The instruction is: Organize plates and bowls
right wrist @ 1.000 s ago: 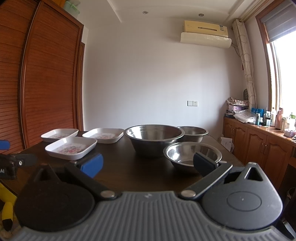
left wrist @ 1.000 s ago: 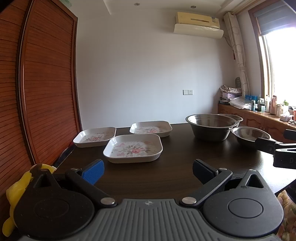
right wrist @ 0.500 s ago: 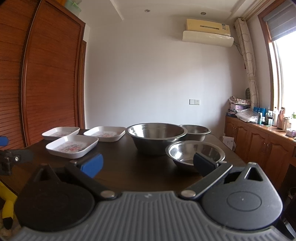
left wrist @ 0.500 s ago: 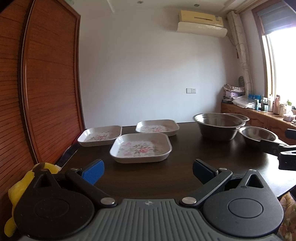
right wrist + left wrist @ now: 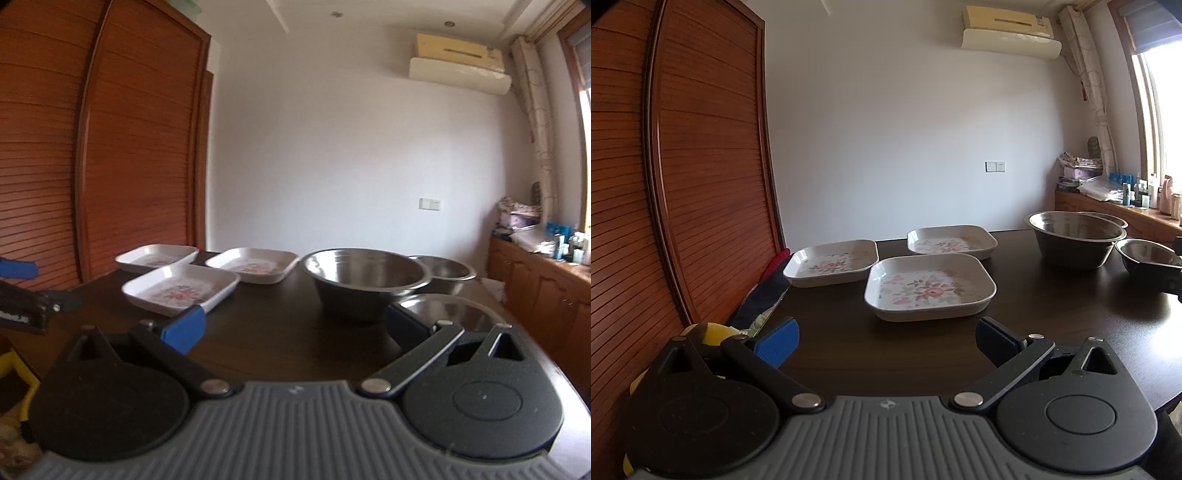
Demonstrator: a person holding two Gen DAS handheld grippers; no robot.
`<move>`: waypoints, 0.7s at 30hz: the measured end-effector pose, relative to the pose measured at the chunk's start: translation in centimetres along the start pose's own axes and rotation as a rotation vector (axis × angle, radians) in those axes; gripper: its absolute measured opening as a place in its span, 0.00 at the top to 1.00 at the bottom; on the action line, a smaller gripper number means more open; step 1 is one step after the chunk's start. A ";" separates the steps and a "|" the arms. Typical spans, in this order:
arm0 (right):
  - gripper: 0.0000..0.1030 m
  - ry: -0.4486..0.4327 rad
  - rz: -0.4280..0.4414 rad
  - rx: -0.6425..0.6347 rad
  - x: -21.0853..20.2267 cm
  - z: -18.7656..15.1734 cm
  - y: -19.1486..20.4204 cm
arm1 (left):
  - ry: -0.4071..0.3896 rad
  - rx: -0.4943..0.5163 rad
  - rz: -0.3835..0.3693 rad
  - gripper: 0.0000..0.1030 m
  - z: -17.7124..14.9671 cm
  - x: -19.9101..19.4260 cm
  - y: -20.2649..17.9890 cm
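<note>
Grippers, left gripper (image 5: pixel 886 339) and right gripper (image 5: pixel 293 326), hover with jaws apart and empty: three floral square plates (image 5: pixel 930 286) sit unstacked on the dark table (image 5: pixel 1052 306), apparently three steel bowls (image 5: pixel 365 278) separate alongside, presumably awaiting stacking.

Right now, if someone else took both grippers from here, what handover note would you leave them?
Left gripper: open, empty, over the near table edge, facing the nearest floral plate.
Right gripper: open, empty, with the small steel bowl just ahead of its right finger.
Plates: three square floral ones lie separately on the dark table, the other two being the left plate and the far plate.
Bowls: the large steel bowl, a medium bowl behind it, and the small one, none nested.
Done: nothing stacked yet.
Left: stack the plates, nest the bowls.
</note>
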State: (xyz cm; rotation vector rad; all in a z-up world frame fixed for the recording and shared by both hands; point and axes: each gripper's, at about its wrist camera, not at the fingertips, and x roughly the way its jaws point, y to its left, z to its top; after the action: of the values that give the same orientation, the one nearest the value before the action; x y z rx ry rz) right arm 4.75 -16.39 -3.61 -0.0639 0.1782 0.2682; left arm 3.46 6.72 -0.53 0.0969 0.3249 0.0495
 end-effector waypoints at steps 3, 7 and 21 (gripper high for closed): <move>0.00 0.002 0.021 -0.011 0.5 0.1 0.4 | 0.009 -0.010 -0.021 0.00 -0.1 0.0 0.8; 0.00 0.012 0.051 -0.012 0.9 0.2 0.8 | 0.019 -0.007 -0.021 0.00 0.0 0.4 1.6; 0.37 0.111 0.180 0.021 5.4 2.1 1.7 | 0.052 -0.043 -0.113 0.00 2.3 3.2 5.5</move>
State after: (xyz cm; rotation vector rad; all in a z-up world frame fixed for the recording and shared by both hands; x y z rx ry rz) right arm 9.76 -13.19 -2.57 -0.0420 0.2978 0.4426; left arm 7.02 12.17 1.23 0.0349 0.3801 -0.0527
